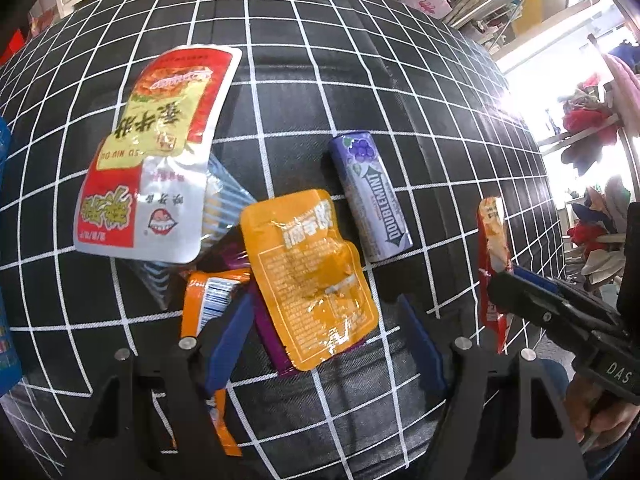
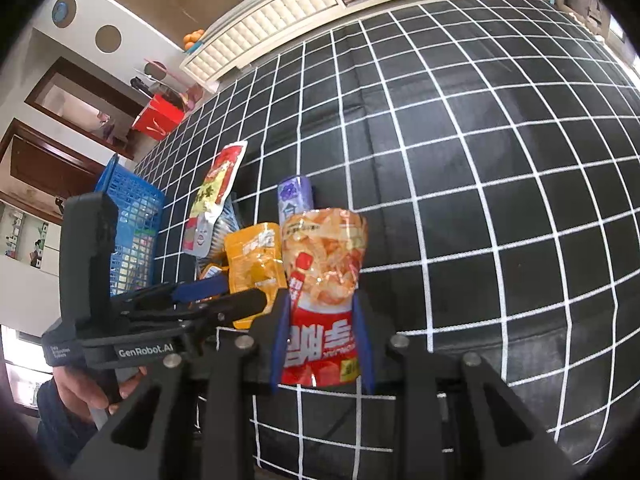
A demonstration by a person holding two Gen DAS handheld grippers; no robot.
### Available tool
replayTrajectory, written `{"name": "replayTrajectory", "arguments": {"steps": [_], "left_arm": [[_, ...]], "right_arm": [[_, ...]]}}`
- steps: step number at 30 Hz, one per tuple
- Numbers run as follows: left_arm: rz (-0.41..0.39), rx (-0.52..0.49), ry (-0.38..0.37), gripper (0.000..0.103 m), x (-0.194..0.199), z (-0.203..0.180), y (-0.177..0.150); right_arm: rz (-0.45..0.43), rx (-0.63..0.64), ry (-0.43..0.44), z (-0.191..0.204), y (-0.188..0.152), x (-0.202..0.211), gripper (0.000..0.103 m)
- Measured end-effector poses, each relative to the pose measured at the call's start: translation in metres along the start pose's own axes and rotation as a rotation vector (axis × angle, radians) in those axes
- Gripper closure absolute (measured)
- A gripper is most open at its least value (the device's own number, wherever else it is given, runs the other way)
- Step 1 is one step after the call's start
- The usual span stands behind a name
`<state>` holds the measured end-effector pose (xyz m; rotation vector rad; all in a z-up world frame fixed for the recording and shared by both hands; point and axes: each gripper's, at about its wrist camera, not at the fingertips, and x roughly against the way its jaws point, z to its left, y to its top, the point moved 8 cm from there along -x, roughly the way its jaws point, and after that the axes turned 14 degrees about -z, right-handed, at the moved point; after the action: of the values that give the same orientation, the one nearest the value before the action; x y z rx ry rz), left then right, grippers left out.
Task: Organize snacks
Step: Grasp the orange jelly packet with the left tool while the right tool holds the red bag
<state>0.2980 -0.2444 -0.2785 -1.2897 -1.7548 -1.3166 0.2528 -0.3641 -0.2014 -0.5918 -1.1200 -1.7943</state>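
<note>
Right: bare checked cloth [image 2: 500, 200] | left – snack pile [image 1: 224, 208], blue basket [image 2: 132, 216]

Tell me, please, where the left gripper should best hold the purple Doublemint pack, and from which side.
Probably across the narrow width near the middle of the Doublemint pack, coming from above: it lies flat, long and slim on the checked cloth, with bare cloth along both long sides.

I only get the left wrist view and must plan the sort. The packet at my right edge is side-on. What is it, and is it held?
Observer: The right tongs are shut on it, a red packet picturing chips, held upright.
Operator: Any container nearby?
Observer: A blue basket with mesh walls stands left of the snack pile, beyond the left tongs.
Operator: Anything inside?
Observer: Something colourful shows through the mesh. I cannot tell what.
</note>
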Motion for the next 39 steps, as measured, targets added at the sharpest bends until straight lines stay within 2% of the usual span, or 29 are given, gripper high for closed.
{"name": "replayTrajectory", "arguments": {"steps": [5,13,16,17,18,28,30,33,34,36,39], "left_arm": [[0.003,0.002,-0.012,0.04,-0.002,-0.006,0.005],[0.014,-0.013,-0.032,0.042,-0.003,-0.018,0.005],[0.02,-0.033,-0.037,0.056,-0.005,-0.024,0.003],[0.023,-0.035,-0.035,0.075,-0.006,-0.026,0.001],[0.027,-0.034,-0.035,0.086,-0.007,-0.028,-0.001],[0.024,-0.074,-0.052,0.086,-0.021,-0.05,0.0],[0.017,-0.098,-0.037,0.091,-0.023,-0.051,0.0],[-0.008,-0.16,0.019,0.089,-0.021,-0.054,0.004],[-0.017,-0.179,0.044,0.085,-0.02,-0.054,0.006],[-0.017,-0.2,0.07,0.046,-0.019,-0.056,0.009],[-0.021,-0.186,0.046,0.045,-0.018,-0.062,0.014]], "right_arm": [[0.002,-0.002,0.003,-0.002,0.001,0.0,0.069],[0.0,-0.008,0.002,-0.005,0.004,-0.001,0.069],[0.005,-0.01,0.003,-0.005,0.003,-0.003,0.069],[0.006,-0.011,0.006,-0.004,0.003,-0.003,0.069],[0.006,-0.01,0.006,-0.004,0.003,-0.003,0.069],[-0.004,-0.002,-0.004,-0.007,0.004,0.001,0.069],[-0.005,-0.005,-0.008,-0.009,0.004,0.001,0.069],[-0.008,-0.002,-0.01,-0.011,0.004,0.002,0.069],[-0.011,0.004,-0.015,-0.012,0.004,0.003,0.069],[-0.013,0.007,-0.021,-0.014,0.004,0.004,0.069],[-0.017,-0.005,-0.018,-0.017,0.005,0.005,0.069]]}}
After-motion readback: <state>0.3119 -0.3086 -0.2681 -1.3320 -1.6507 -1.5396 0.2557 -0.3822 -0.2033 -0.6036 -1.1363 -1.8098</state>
